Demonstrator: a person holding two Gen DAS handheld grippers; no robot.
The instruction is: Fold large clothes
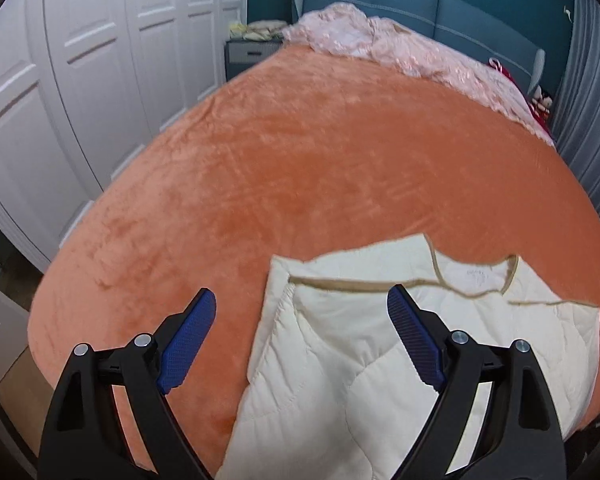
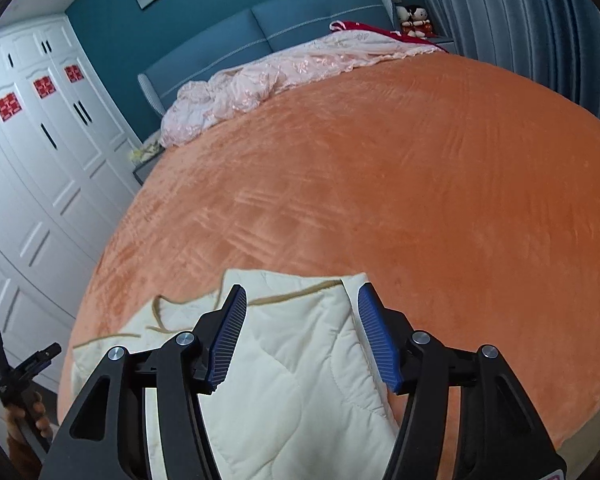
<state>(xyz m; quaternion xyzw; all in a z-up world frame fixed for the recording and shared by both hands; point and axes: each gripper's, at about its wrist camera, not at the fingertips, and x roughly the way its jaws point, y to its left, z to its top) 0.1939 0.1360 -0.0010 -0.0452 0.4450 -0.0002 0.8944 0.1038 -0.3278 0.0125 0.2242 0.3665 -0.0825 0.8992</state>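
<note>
A cream quilted garment (image 1: 340, 360) with tan trim lies flat at the near edge of the orange bed (image 1: 300, 160), its sides folded inward. My left gripper (image 1: 302, 300) is open and empty, hovering above the garment's left edge. In the right wrist view the same garment (image 2: 292, 380) lies under my right gripper (image 2: 302, 296), which is open and empty above the folded right side. The left gripper's handle and the hand holding it (image 2: 20, 380) show at the lower left of the right wrist view.
The orange plush bedcover (image 2: 380, 180) spans the bed. A crumpled pink quilt (image 1: 400, 52) lies at the blue headboard (image 2: 260, 28). White wardrobes (image 1: 80, 80) stand left of the bed. A nightstand (image 1: 252, 52) and grey curtains (image 2: 520, 20) flank the head.
</note>
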